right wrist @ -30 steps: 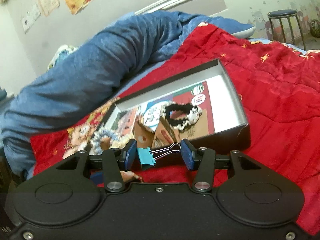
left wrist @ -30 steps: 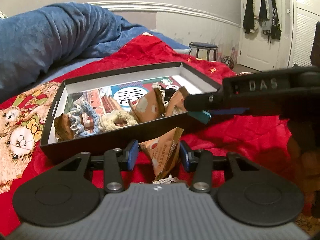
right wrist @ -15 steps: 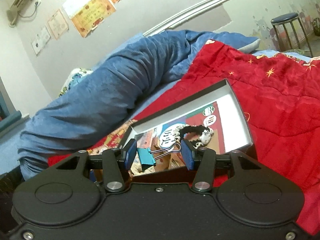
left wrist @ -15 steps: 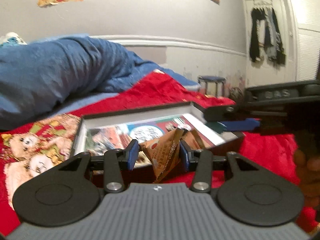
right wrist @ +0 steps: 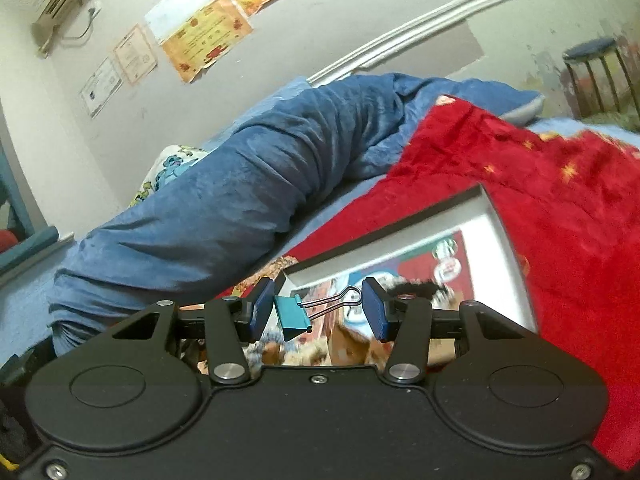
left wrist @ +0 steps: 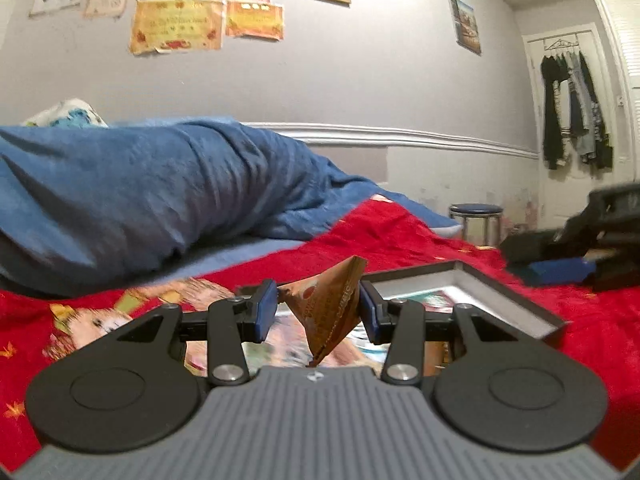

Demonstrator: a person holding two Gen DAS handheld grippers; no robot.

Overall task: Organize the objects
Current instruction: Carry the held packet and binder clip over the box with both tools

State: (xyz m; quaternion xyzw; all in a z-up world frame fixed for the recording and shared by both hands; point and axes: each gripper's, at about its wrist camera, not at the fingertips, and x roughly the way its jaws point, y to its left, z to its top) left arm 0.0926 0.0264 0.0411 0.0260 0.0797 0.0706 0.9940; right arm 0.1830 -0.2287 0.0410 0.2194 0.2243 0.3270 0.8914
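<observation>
Left wrist view: left gripper (left wrist: 318,312), jaws clamped on a brown snack packet (left wrist: 332,310), its long axis steep, top corner up and right, above the box (left wrist: 520,300) on the red blanket (left wrist: 400,236). Right wrist view: right gripper (right wrist: 318,309) pinches a teal binder clip (right wrist: 294,316) crosswise, wire handles pointing right, over the box's near end.

We count two grippers, the left gripper (left wrist: 318,310) and the right gripper (right wrist: 318,308). We see one brown snack packet (left wrist: 330,306), one teal binder clip (right wrist: 294,316), one black box (right wrist: 508,232), one red blanket (right wrist: 560,208), one blue duvet (left wrist: 140,192) and one stool (left wrist: 476,220) far right.
</observation>
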